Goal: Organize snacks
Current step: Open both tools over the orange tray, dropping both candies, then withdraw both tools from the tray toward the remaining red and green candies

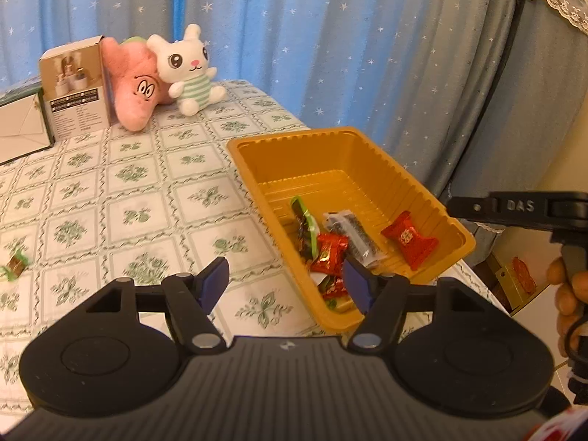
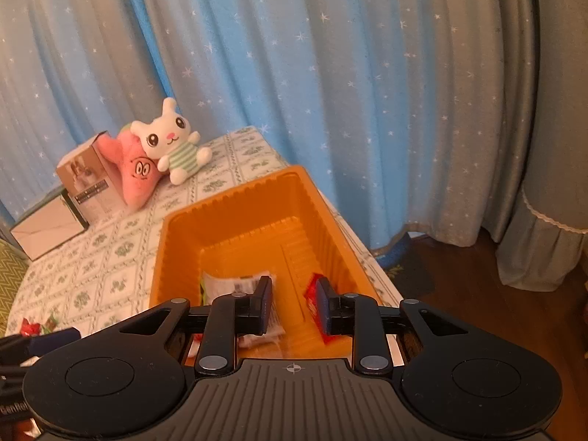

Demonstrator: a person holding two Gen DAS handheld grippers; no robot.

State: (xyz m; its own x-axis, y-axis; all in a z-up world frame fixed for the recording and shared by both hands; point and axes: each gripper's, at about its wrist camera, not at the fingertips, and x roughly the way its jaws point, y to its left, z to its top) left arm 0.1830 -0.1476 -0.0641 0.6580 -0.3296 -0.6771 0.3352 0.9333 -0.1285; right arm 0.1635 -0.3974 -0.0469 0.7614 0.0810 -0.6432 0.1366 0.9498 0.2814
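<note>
An orange plastic tray [image 1: 257, 154] sits at the table's right edge and holds several wrapped snacks: a red candy [image 1: 409, 240], a grey-black packet [image 1: 354, 233], a green one [image 1: 305, 228] and more red ones [image 1: 329, 253]. My left gripper [image 1: 284, 284] is open and empty, just above the tray's near left corner. One green-wrapped candy [image 1: 14, 266] lies on the cloth at far left. My right gripper [image 2: 294, 305] is open and empty over the tray's [image 2: 235, 205] near end, above a white packet [image 2: 228, 284] and a red candy [image 2: 312, 296].
A white bunny plush [image 1: 191, 68], a pink plush [image 1: 134, 84], a brown box [image 1: 75, 90] and a white box [image 1: 20, 125] stand at the table's back. Blue starred curtains hang behind. Red and green candies [image 2: 35, 325] lie on the cloth left of the tray.
</note>
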